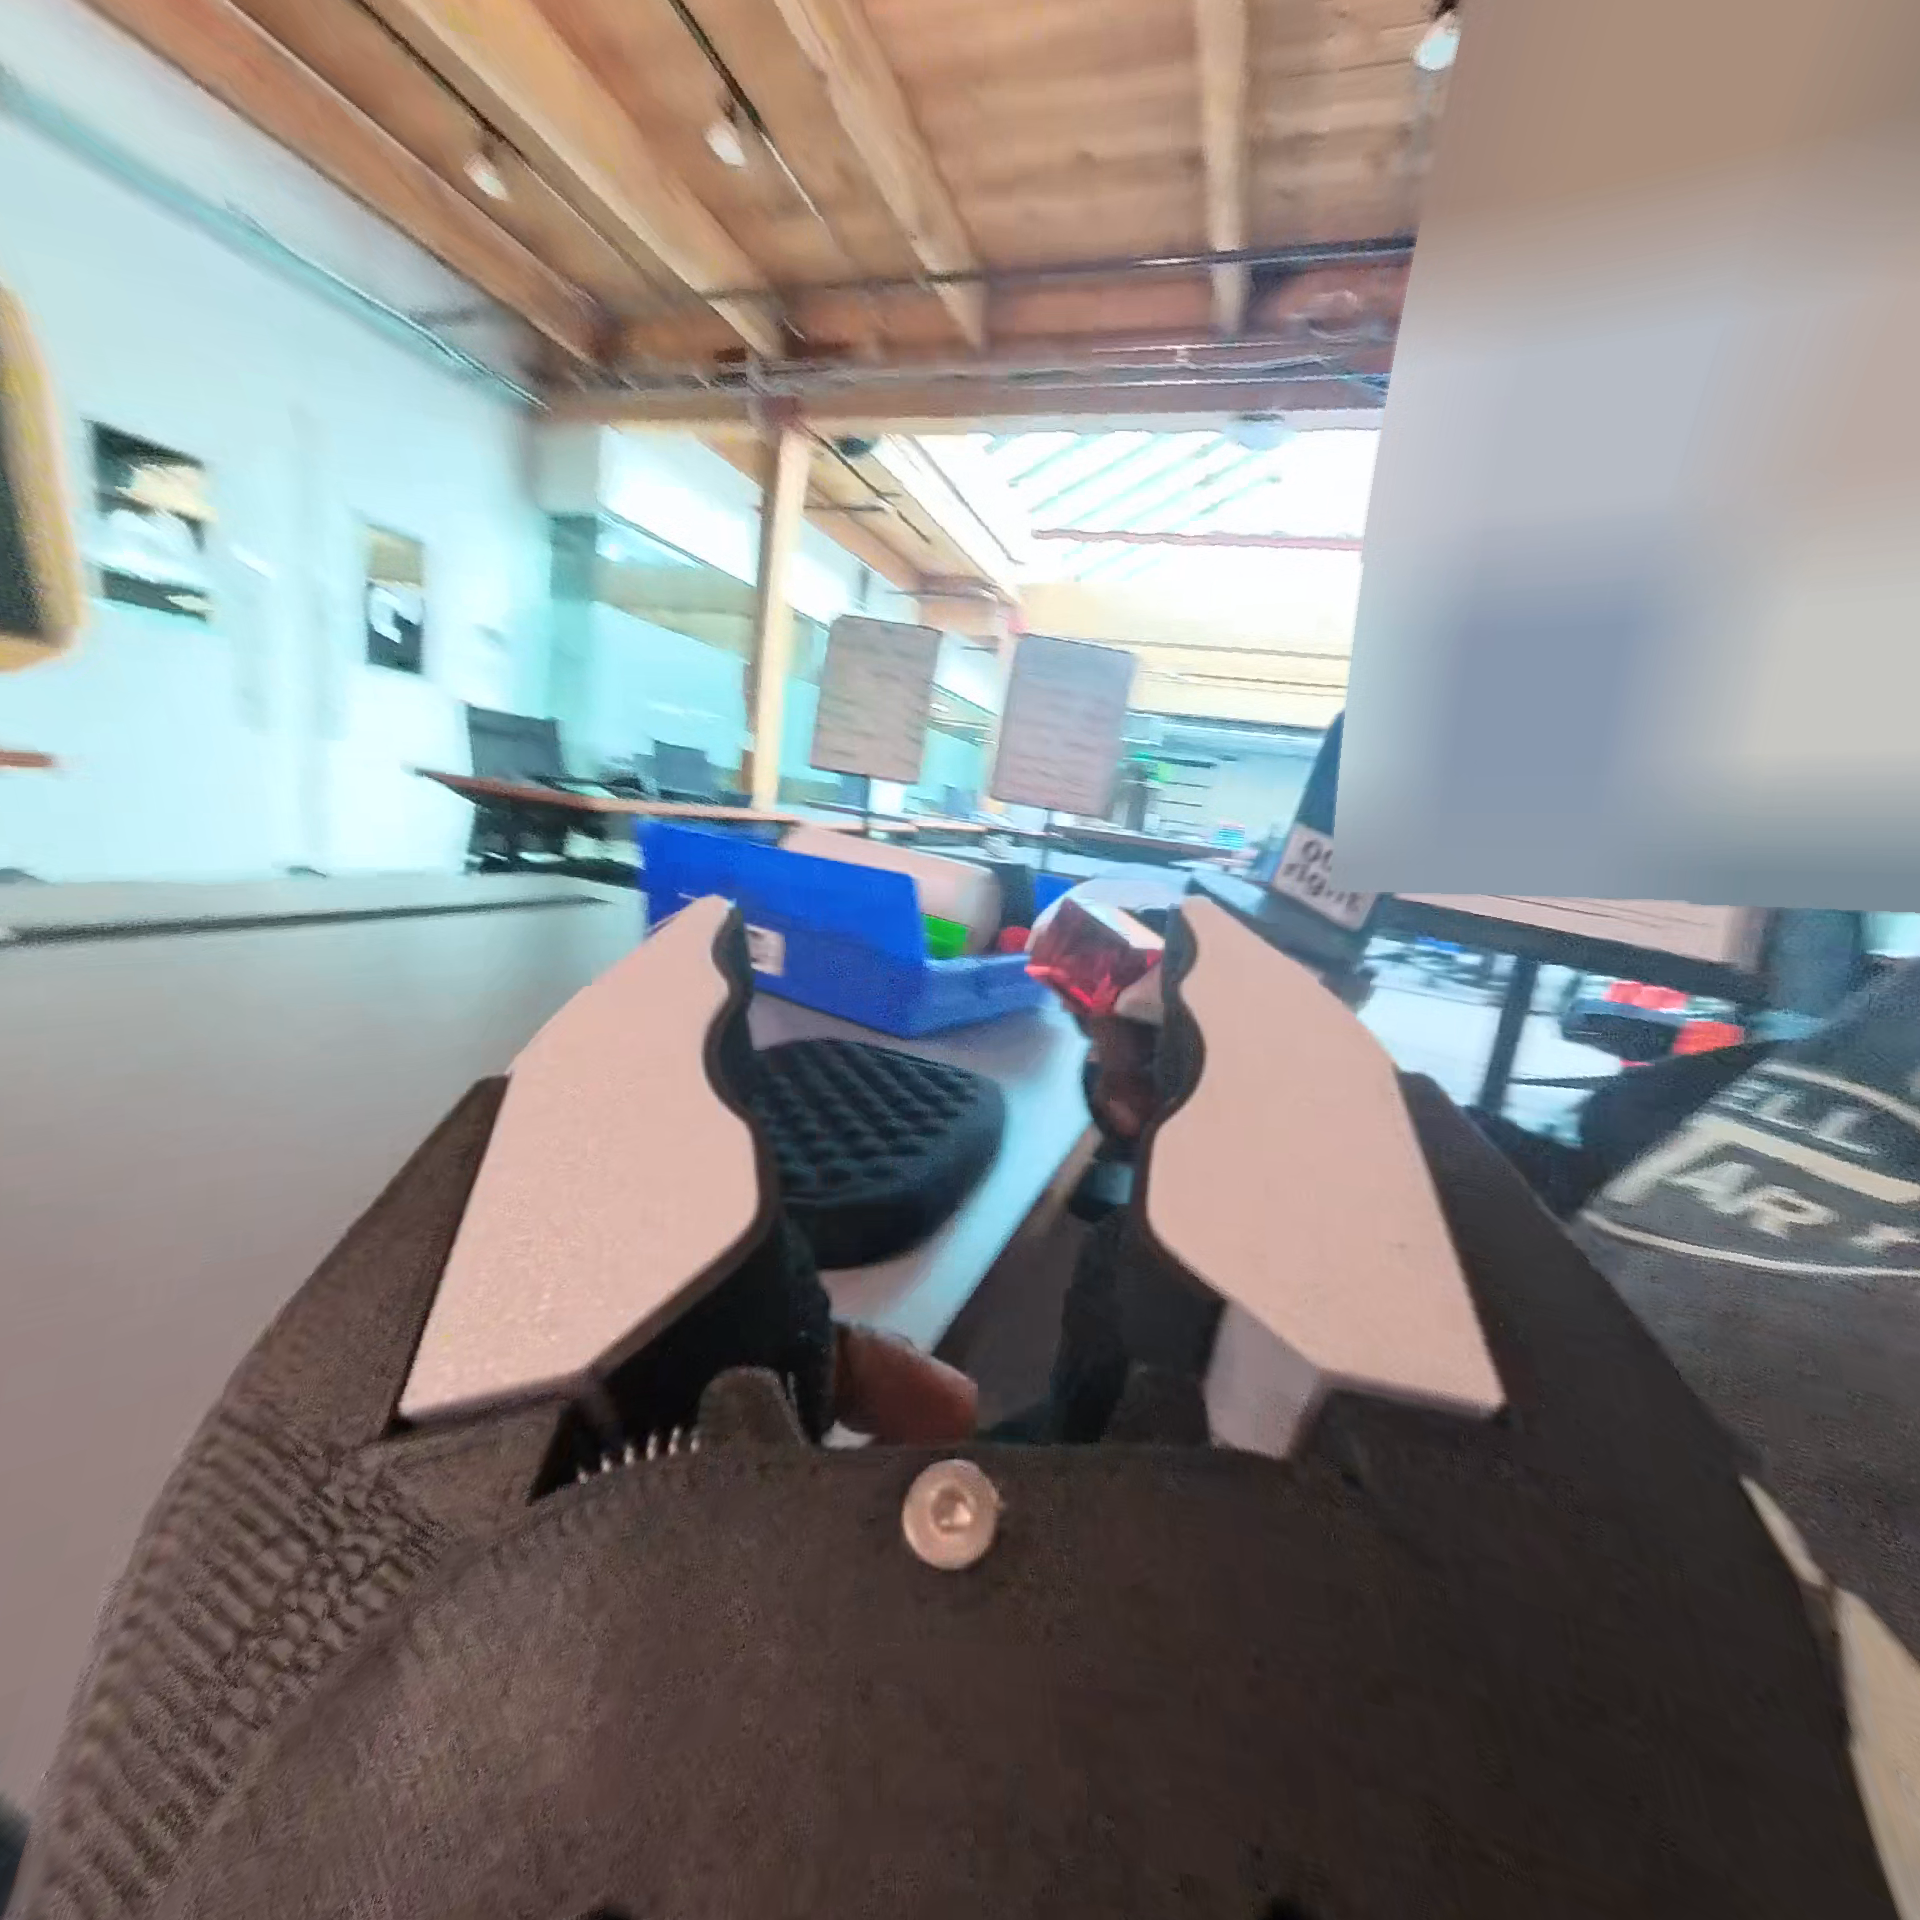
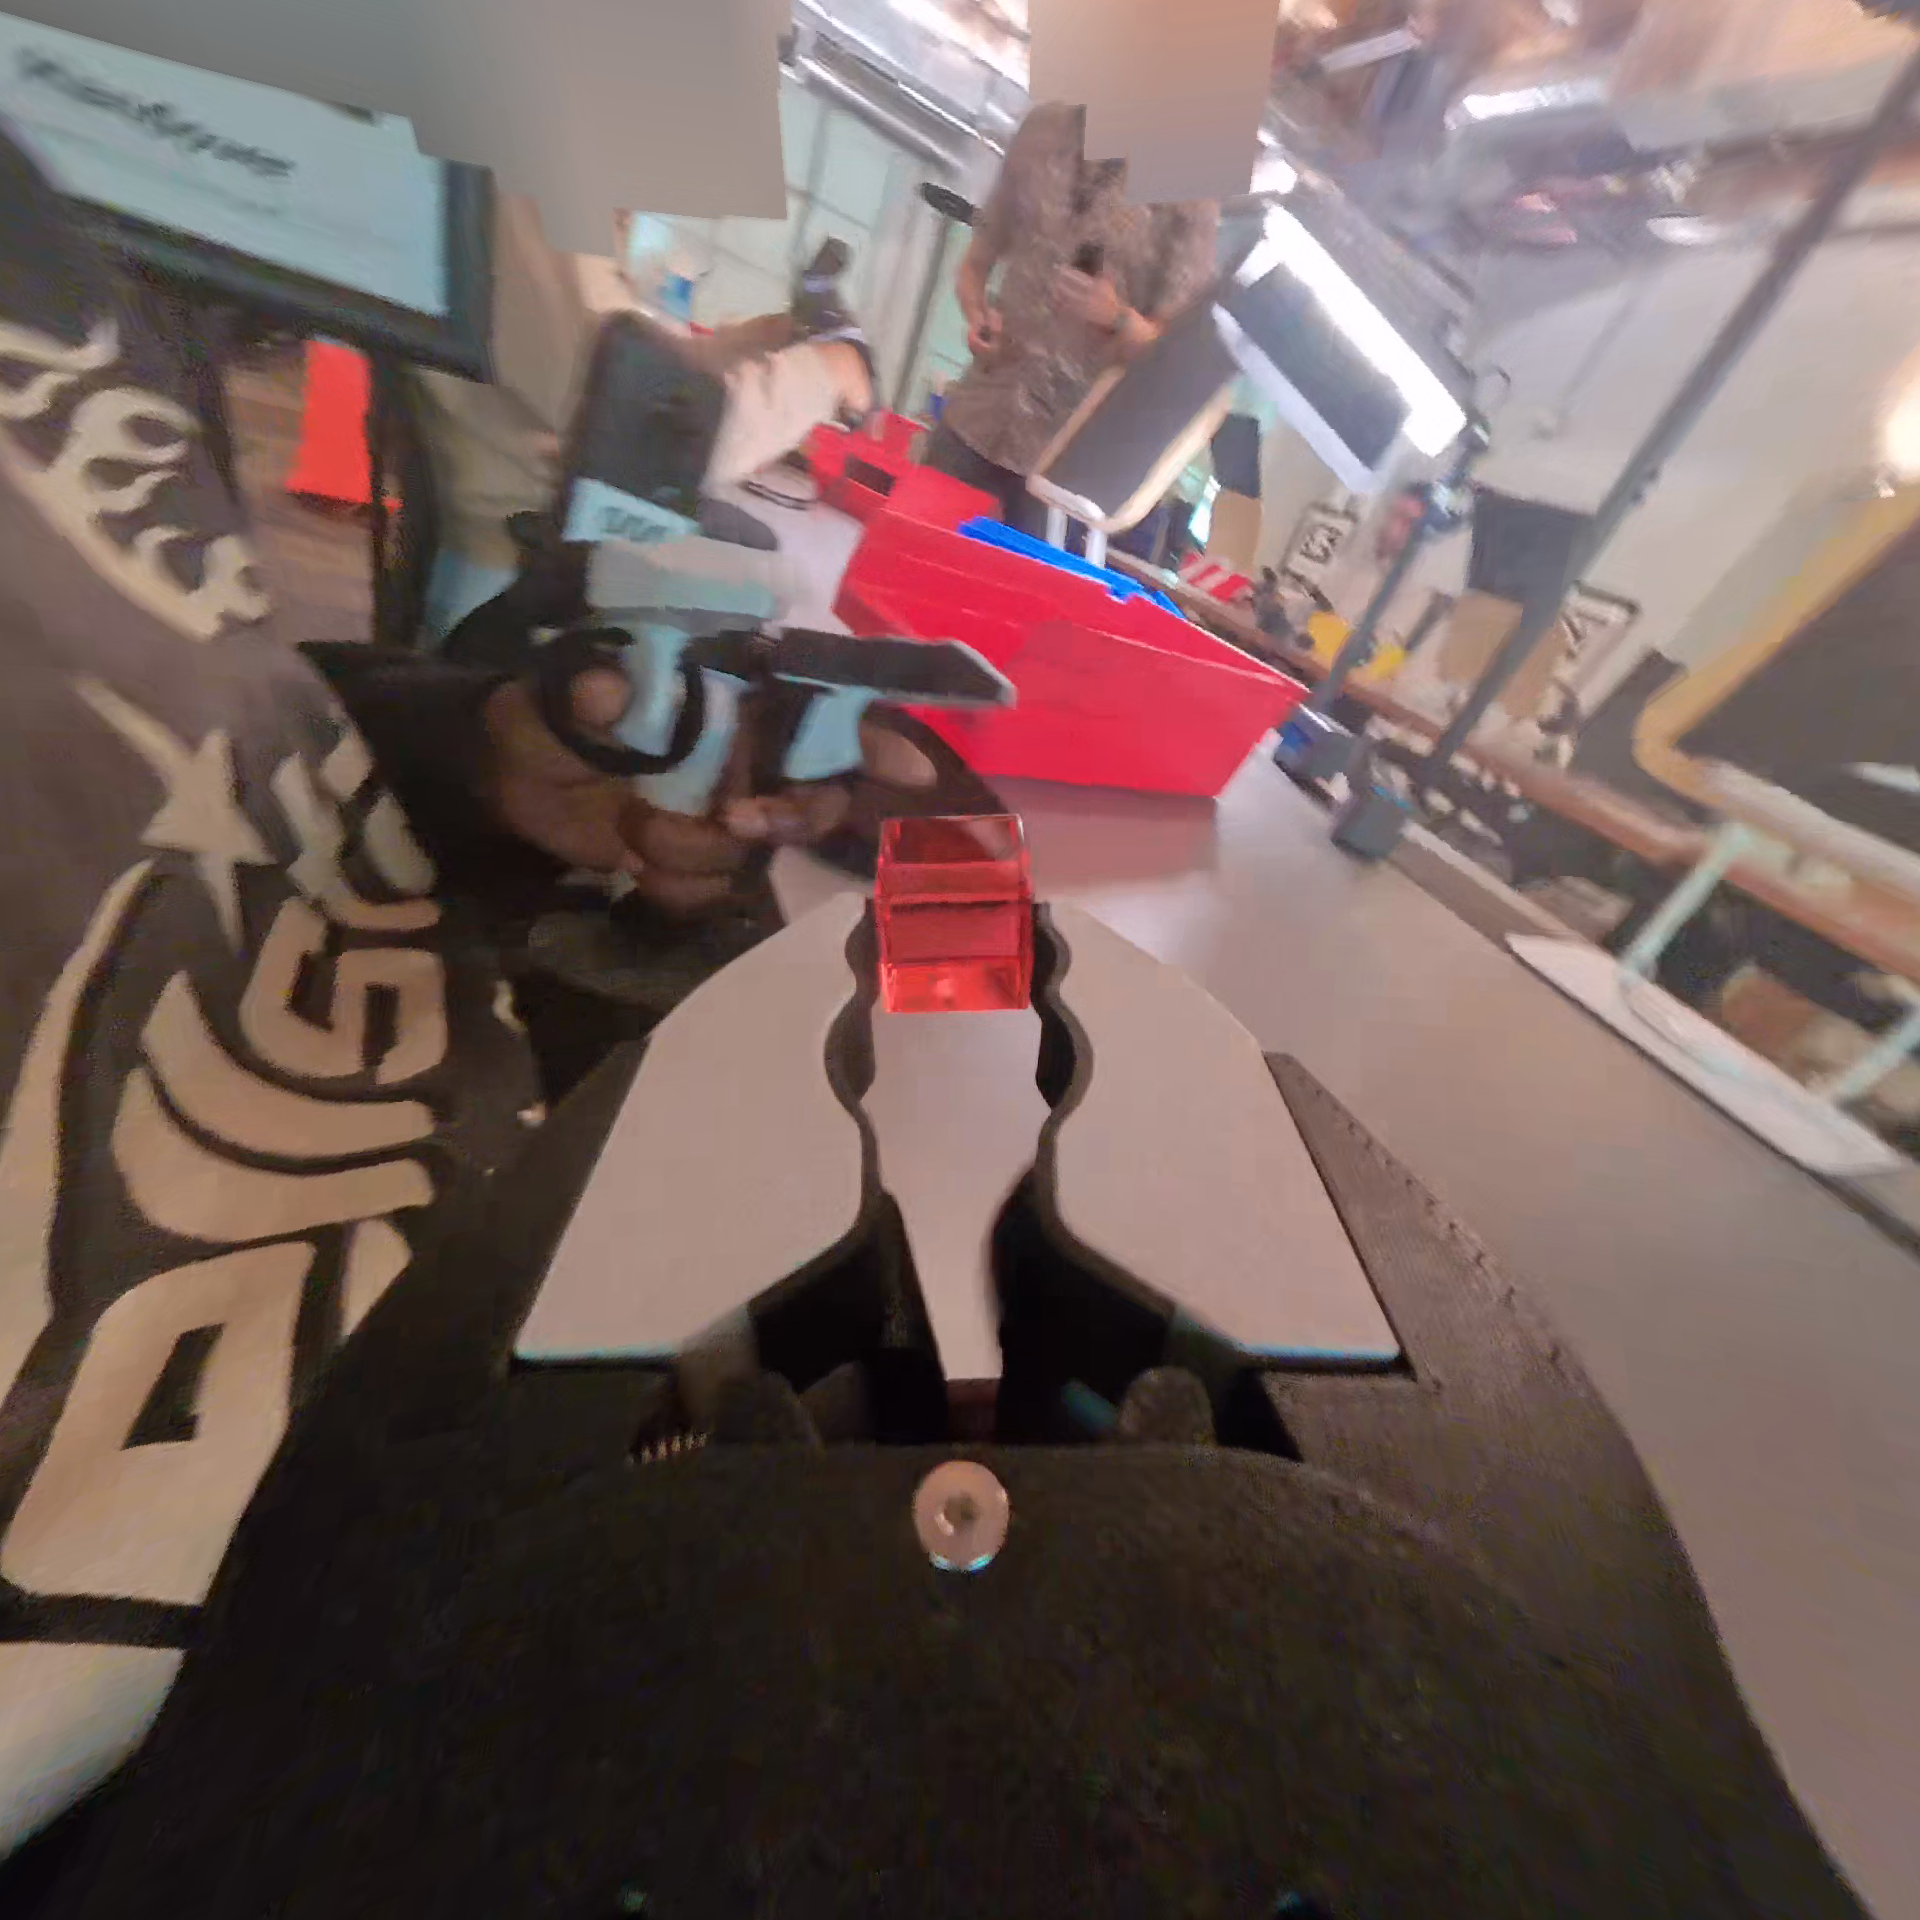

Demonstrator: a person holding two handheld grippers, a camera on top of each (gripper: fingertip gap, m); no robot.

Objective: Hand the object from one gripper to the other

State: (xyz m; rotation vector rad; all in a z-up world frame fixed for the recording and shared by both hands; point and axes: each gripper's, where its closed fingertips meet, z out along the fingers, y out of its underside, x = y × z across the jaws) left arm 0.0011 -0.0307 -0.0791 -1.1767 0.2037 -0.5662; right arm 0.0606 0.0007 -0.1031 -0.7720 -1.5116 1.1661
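We are pinching the red cube (image 2: 954,914) at the very tips of the right claw (image 2: 954,961), jaws narrowed firmly onto its sides, and we are carrying it in the air above the grey table (image 2: 1455,1143). Gripping it that far forward is leaving most of the cube exposed, which in our judgement is giving the other claw room to take hold. In the left wrist view the left claw (image 1: 951,961) is gaping wide and carrying nothing, and the cube (image 1: 1091,961) is showing just off its right fingertip, with a hand (image 1: 1122,1081) below it. From the right side we are seeing that left claw (image 2: 883,670) pointing across, near the cube but not touching. So the handover is looking not yet made. On the table, a red bin (image 2: 1070,675) is sitting farther back, and a blue bin (image 1: 831,935) is showing too. Overhead, a wooden beamed ceiling (image 1: 935,208) is spanning an open workshop.
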